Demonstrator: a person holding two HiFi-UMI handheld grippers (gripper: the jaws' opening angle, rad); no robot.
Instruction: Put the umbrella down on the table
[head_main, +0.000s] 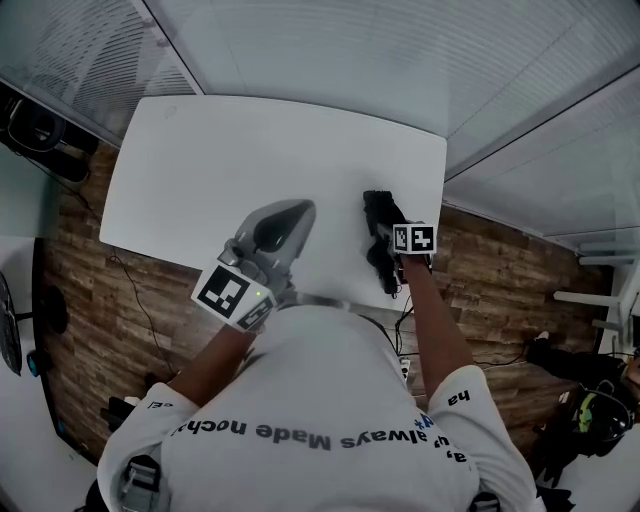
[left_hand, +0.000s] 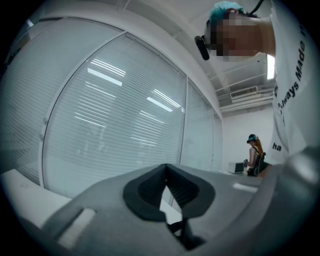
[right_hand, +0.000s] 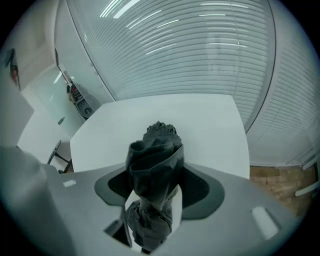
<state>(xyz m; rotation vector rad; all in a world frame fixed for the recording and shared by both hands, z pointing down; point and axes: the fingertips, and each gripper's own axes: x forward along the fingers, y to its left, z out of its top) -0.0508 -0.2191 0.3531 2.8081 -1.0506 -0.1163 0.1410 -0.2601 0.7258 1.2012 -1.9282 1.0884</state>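
Note:
The black folded umbrella (head_main: 379, 214) sits over the white table (head_main: 220, 170) near its front right edge. My right gripper (head_main: 384, 240) holds it around the middle, with the marker cube (head_main: 415, 238) beside it. In the right gripper view the umbrella (right_hand: 156, 150) fills the gap between both pads (right_hand: 200, 186) and its far end reaches past the tips, above the table (right_hand: 210, 130). The right gripper (right_hand: 155, 172) is shut on it. My left gripper (head_main: 296, 212) hovers over the table's front middle, shut and holding nothing, and in its own view the left gripper (left_hand: 165, 172) points level at the blinds.
Glass walls with blinds (head_main: 400, 50) run behind and to the right of the table. Wooden floor (head_main: 90, 290) with cables lies to the left and right. Another person (left_hand: 255, 152) stands far off at a desk. Bags (head_main: 590, 420) lie on the floor at lower right.

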